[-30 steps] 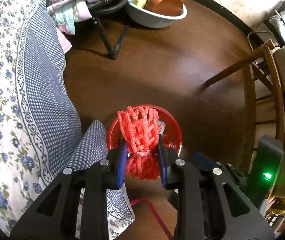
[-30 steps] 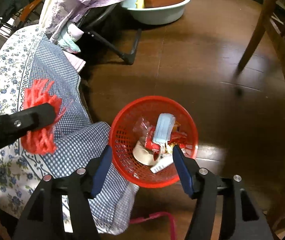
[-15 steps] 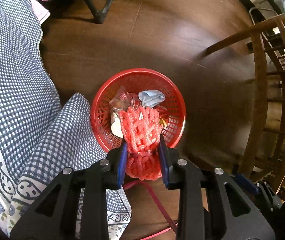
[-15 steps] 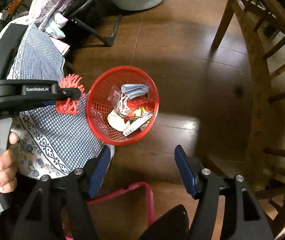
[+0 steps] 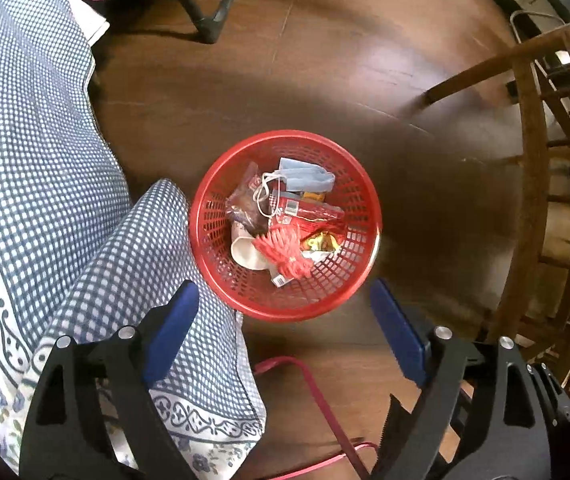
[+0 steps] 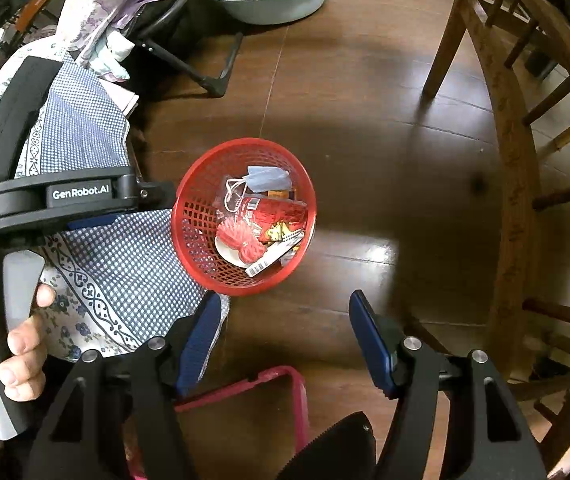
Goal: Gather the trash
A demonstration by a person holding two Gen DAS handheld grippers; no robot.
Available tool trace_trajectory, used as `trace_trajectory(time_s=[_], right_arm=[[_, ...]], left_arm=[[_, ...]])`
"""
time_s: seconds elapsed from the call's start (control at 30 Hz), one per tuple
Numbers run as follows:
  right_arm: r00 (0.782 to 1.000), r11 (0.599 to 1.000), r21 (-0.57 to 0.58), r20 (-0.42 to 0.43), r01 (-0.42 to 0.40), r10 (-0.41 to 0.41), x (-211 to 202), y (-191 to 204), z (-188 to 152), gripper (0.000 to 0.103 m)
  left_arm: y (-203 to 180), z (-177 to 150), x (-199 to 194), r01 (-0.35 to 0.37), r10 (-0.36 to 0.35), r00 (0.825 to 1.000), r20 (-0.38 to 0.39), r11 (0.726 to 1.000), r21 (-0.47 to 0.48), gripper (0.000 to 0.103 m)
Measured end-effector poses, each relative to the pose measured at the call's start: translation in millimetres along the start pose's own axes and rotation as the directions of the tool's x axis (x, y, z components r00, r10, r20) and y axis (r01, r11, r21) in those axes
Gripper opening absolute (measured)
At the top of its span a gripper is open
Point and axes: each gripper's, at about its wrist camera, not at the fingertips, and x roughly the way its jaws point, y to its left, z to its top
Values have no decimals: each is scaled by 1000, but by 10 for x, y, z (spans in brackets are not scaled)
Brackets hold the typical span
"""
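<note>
Looking down, we see the red basket [image 5: 285, 224] on the brown floor [image 5: 325, 80], right beside the edge of the checked blue cloth [image 5: 45, 200]. The red stringy bundle [image 5: 283, 250] lies inside the basket, on top of a white cup [image 5: 245, 252], with a blue face mask [image 5: 305, 178] and some wrappers [image 5: 309, 210] next to it.

Our left gripper [image 5: 283, 332] hangs just above the near rim of the basket. Its two blue fingers are spread wide and hold nothing. Our right gripper [image 6: 285, 332] is spread wide too and holds nothing.

The bundle sits straight ahead of the left fingers, a little below them. Its long side runs from near the left fingers up toward the far left of the basket. The left gripper is the nearer one; in the right view its black body [image 6: 77, 196] reaches almost to the basket's left rim.

We think this piece is done, and we must look for more trash next. A wooden chair [image 6: 517, 160] stands to the right. A pale basin [image 6: 277, 0] sits far off on the floor.
</note>
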Motion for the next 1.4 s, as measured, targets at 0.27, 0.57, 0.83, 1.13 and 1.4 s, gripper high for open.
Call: trace_trajectory(time_s=[0.27,0.57,0.83,1.13,1.4], right_arm=[[1000,1000,16,27,-3,3,-141,-64,14,65],[996,1000,-15,87,-16,17,-471,-87,-114,70],[986,994,-112,162,-17,35,-932,16,-506,90],[974,980,-196,220,-17,61,-1297,100,-878,93],[968,976,-216,241,-18,71,-1408,167,-915,93]], left_arm=[[-216,-108,-465,-53,44,987,154,997,56,85],[-663,-905,-1578,-157,74,867,492,979,130,96],[-685,-1765,-1794,-153,133,836,532,988,-7,96],[-629,-2315,-2107,-154,167,779,605,985,-74,96],[-516,-2387,-2251,-107,158,770,618,987,-119,96]])
